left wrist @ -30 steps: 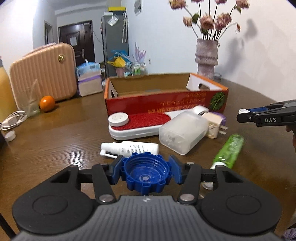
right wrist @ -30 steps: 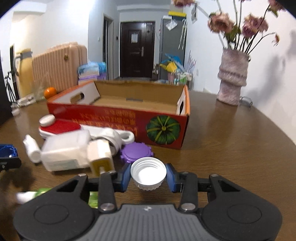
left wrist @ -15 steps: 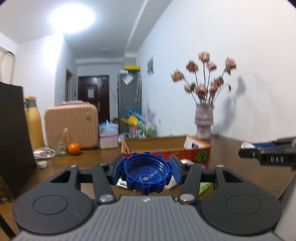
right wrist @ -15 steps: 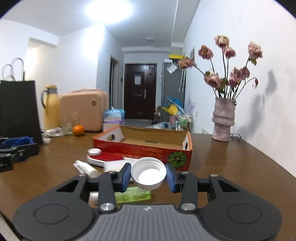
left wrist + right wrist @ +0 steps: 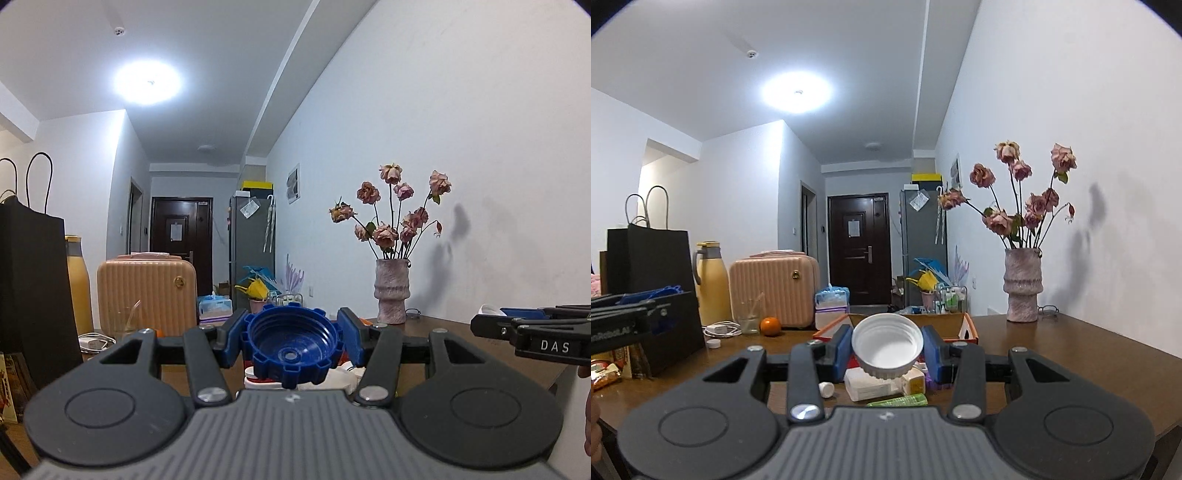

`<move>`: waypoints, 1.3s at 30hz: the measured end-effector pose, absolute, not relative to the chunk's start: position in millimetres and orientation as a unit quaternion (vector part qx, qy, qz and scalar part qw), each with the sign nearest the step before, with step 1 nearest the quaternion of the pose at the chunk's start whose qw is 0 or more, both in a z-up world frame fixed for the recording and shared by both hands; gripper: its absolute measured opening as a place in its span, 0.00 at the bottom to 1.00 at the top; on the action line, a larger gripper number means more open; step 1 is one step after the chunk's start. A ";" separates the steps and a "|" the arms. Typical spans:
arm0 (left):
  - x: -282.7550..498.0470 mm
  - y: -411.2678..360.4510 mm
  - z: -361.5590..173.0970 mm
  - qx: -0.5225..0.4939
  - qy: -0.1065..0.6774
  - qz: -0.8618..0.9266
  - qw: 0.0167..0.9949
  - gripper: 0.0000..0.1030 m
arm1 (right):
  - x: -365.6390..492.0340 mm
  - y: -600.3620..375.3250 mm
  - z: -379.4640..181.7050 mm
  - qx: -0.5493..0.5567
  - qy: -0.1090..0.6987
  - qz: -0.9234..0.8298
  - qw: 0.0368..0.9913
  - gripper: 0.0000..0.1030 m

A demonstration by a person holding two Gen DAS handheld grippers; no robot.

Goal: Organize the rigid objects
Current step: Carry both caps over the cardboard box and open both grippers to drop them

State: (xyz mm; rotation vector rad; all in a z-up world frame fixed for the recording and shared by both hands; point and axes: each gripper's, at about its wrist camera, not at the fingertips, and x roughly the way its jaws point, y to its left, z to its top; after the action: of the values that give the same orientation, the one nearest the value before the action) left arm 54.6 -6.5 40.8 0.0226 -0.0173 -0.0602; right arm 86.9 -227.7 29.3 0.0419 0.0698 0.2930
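A brown wooden table (image 5: 1071, 343) spans the lower half of the right wrist view, running back toward a white wall on the right of the frame. At the left edge of that view stands a black paper bag (image 5: 653, 291), with a yellow flask (image 5: 711, 284) and a ribbed peach suitcase (image 5: 774, 291) just to its right. A mottled pink vase (image 5: 1023, 291) holding dried roses sits at the right of the frame, near the wall. In the middle of the frame, behind the tool, lies an orange-edged cardboard box (image 5: 969, 328), open at the top. Below it, partly hidden by the tool, a cluster of small items lies on the table, among them a white plastic container (image 5: 868, 386) and a green tube (image 5: 901, 400). The right gripper (image 5: 887, 349), at lower centre of its own view, is clamped on a white cap (image 5: 886, 345), hollow side toward the camera, raised above the table. The left gripper (image 5: 291, 345), at lower centre of the left wrist view, pinches a blue ridged cap (image 5: 291, 347) between its blue pads, hollow side also toward the camera. An orange (image 5: 770, 326) rests at the left of the right wrist view, in front of the suitcase.
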 end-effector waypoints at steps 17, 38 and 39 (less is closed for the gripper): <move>139.3 -2.9 35.6 -0.002 0.016 -0.019 1.000 0.53 | 169.1 -234.1 18.9 0.038 0.077 0.138 0.987 0.38; 457.3 18.0 49.9 0.021 0.074 0.040 0.996 0.53 | 499.0 -217.9 35.6 0.032 0.157 0.135 0.978 0.38; 473.5 18.5 50.3 0.021 0.084 0.044 0.995 0.53 | 518.6 -216.2 34.7 0.029 0.171 0.133 0.976 0.38</move>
State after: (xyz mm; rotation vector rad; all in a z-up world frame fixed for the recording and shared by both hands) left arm 473.5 18.5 50.3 0.0429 0.1686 0.0880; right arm 518.6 -216.2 34.7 0.0579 0.3441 0.2685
